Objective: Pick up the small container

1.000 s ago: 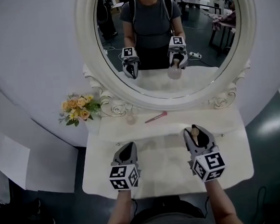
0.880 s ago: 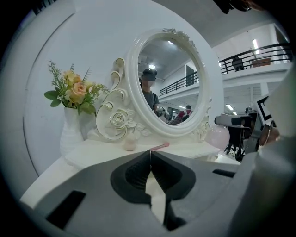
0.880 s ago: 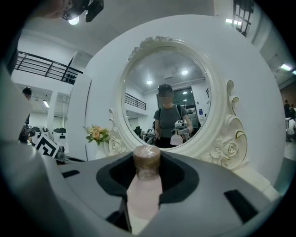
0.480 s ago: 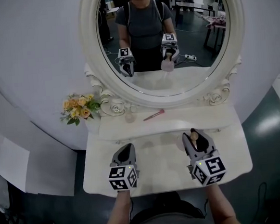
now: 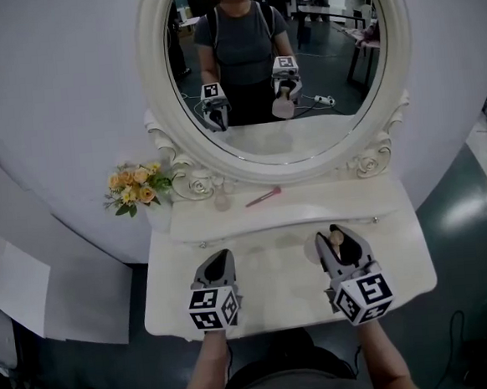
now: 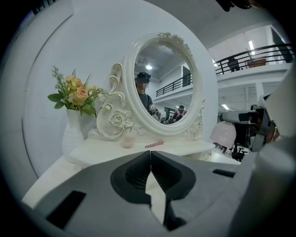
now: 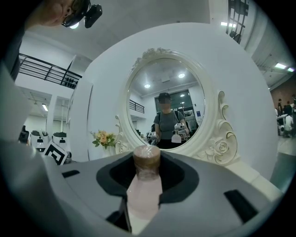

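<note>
A small pink bottle with a brown cap sits between the jaws of my right gripper, which is shut on it. In the head view that gripper hovers over the right half of the white dressing table, the bottle showing between its fingers. My left gripper hangs over the table's left half; its jaws are shut with nothing between them. A small pale jar stands on the raised shelf under the mirror, also seen as the jar ahead of the left gripper.
A pink stick-like item lies on the shelf beside the jar. A white vase of flowers stands at the shelf's left end. The oval mirror rises behind. Dark floor surrounds the table.
Both grippers have drifted slightly back from the shelf toward the table's front edge. The right one still holds the pink bottle.
</note>
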The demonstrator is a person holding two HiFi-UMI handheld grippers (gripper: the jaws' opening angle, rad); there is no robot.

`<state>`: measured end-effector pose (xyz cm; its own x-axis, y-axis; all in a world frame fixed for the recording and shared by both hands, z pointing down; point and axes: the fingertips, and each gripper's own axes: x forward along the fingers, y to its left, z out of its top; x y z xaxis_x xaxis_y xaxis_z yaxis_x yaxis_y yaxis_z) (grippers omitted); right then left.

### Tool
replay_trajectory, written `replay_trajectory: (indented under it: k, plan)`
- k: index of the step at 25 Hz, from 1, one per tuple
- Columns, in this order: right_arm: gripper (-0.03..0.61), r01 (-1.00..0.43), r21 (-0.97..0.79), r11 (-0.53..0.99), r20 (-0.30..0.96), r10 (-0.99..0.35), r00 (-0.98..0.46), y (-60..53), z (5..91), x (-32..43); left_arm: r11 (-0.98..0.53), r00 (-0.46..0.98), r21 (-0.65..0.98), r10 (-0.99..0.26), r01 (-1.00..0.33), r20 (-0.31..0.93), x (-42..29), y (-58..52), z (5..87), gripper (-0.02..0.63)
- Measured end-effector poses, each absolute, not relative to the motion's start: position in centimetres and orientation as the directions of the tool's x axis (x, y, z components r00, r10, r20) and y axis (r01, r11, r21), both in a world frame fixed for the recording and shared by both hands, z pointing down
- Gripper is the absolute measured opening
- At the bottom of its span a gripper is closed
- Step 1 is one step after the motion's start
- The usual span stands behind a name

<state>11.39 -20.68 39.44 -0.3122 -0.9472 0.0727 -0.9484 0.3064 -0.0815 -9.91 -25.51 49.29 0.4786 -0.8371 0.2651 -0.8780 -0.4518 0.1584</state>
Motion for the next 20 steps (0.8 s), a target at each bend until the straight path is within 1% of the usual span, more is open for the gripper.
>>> replay_trajectory:
  k: [20]
  plan:
    - [0.138,-0.955,-0.071,0.289,0.055,-0.955,-0.293,-19.98,38.73,11.44,-0.461,0.49,0.167,-0.833,-0.872,0.256,-9.8,-25.32,49.17,0.006]
